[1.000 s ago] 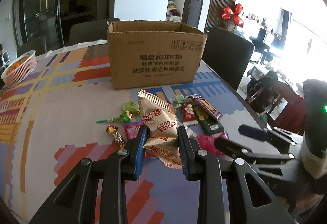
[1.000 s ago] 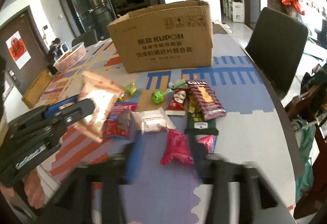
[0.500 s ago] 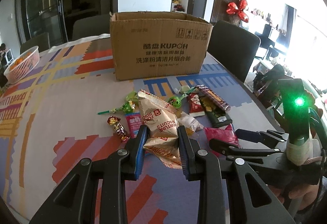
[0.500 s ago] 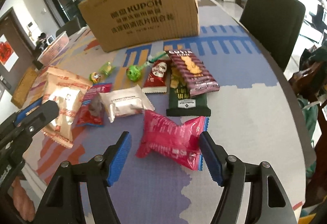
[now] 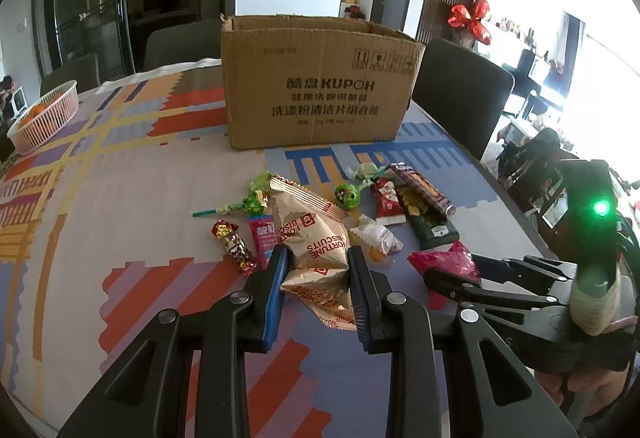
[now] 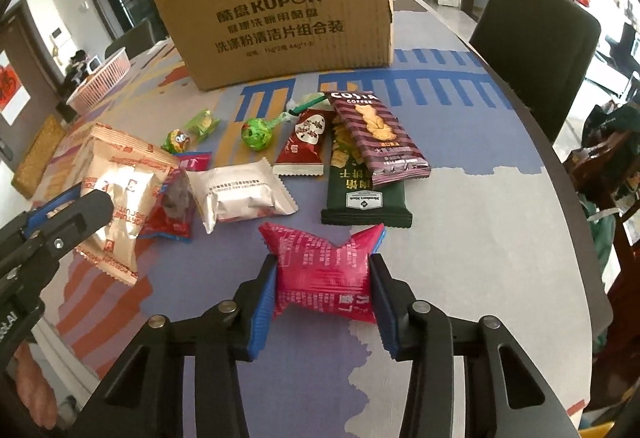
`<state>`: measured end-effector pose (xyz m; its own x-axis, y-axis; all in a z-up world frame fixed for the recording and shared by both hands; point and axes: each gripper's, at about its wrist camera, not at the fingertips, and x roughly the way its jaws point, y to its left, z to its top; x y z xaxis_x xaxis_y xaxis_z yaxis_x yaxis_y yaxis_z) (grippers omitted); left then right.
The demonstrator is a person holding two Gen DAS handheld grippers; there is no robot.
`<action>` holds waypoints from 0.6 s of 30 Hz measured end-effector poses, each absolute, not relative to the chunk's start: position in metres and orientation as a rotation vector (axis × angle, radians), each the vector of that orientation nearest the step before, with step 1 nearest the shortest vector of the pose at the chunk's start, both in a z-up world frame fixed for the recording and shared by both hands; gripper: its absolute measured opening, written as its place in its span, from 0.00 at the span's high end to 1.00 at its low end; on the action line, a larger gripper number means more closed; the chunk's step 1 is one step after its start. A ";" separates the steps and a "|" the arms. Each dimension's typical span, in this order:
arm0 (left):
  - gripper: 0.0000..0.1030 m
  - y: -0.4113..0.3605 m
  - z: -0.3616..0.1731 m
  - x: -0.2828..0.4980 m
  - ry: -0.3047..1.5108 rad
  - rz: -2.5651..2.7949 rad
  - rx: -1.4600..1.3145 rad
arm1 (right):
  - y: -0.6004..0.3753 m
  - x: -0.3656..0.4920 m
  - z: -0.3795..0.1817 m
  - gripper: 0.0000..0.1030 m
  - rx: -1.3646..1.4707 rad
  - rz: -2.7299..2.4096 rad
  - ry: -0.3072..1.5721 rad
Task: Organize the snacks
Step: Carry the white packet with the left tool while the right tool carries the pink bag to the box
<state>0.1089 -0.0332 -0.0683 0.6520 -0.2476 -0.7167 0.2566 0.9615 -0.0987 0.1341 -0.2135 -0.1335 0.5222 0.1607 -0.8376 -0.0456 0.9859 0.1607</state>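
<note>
Both hands are busy at once here: the left gripper (image 5: 318,278) is pinching the gold fortune-biscuit bag (image 5: 316,238) at its middle, fingers (image 5: 276,290) clamped on the crinkled foil so that the pack bulges above and below them, while the right gripper (image 6: 324,290) is squeezing the pink snack packet (image 6: 324,270) from both sides, its blue-padded fingers (image 6: 262,302) pressing the wrapper into a waisted shape. Both packs are sitting at the near edge of the scatter, and I cannot tell whether either one is clear of the bench (image 6: 500,238) or just resting on the patterned cloth. The rest of the snacks are lying loose between the grippers and the cardboard box (image 5: 320,90), which is standing open-topped at the far side: a silver-wrapped cake (image 6: 240,194), a red sachet (image 6: 306,142), the Costa biscuit pack (image 6: 376,136) overlapping a dark green packet (image 6: 362,198), a green lollipop (image 6: 258,134), and a few small wrapped sweets (image 5: 234,244) to the left. To my eye this is the pick-up step, with two items being taken together and nearly the whole pile not yet dealt with. The next move, I would judge, is calling for both packs to be lifted high enough to pass over the clutter and the box's near wall, then carried forward and let go above the opening; the foil bag is slippery and air-filled, so the squeeze wants to be firm without bursting it.
</note>
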 end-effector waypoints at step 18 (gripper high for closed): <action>0.71 -0.028 -0.014 0.136 0.646 -0.285 0.015 | -0.207 0.152 -0.049 0.56 0.118 0.179 0.769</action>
